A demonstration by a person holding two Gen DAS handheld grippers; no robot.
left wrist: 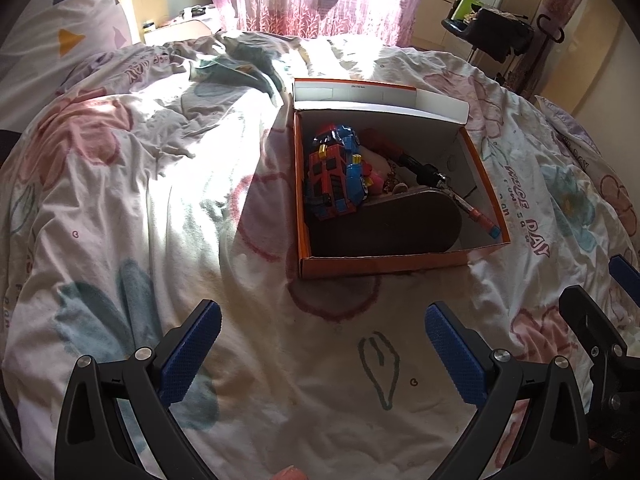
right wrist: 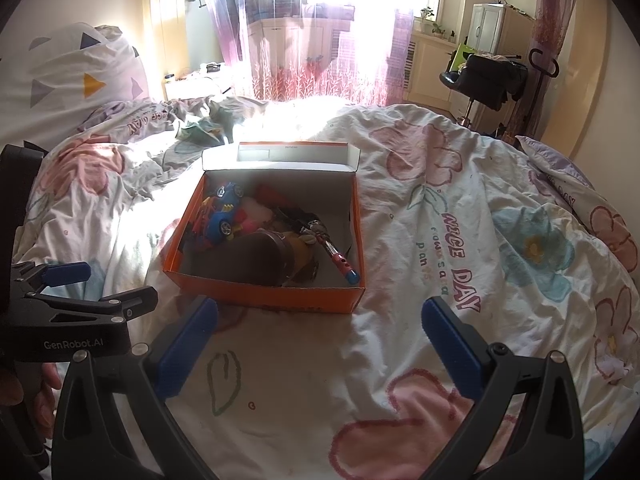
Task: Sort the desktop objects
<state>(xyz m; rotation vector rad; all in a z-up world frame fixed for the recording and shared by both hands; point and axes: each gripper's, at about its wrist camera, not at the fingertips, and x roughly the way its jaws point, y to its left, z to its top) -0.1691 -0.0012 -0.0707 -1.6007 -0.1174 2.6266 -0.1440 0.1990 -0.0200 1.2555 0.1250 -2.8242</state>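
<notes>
Orange cardboard box (left wrist: 384, 268) sits on bed (left wrist: 160, 200), 12 o'clock of both grippers. Toy robot (left wrist: 336, 176) inside: rigid plastic, light; grasp torso. Left gripper (left wrist: 320, 356), right gripper (right wrist: 320, 344) spread, empty.

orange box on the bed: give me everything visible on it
The orange box looks like cardboard: orange outside, white inside, its lid flap folded open at the far side. It sits upright on the floral duvet, ahead of both open hand-held grippers, untouched by either. Inside lie a red-and-blue toy robot, a dark oval case, a screwdriver-like tool and smaller toys.
</notes>
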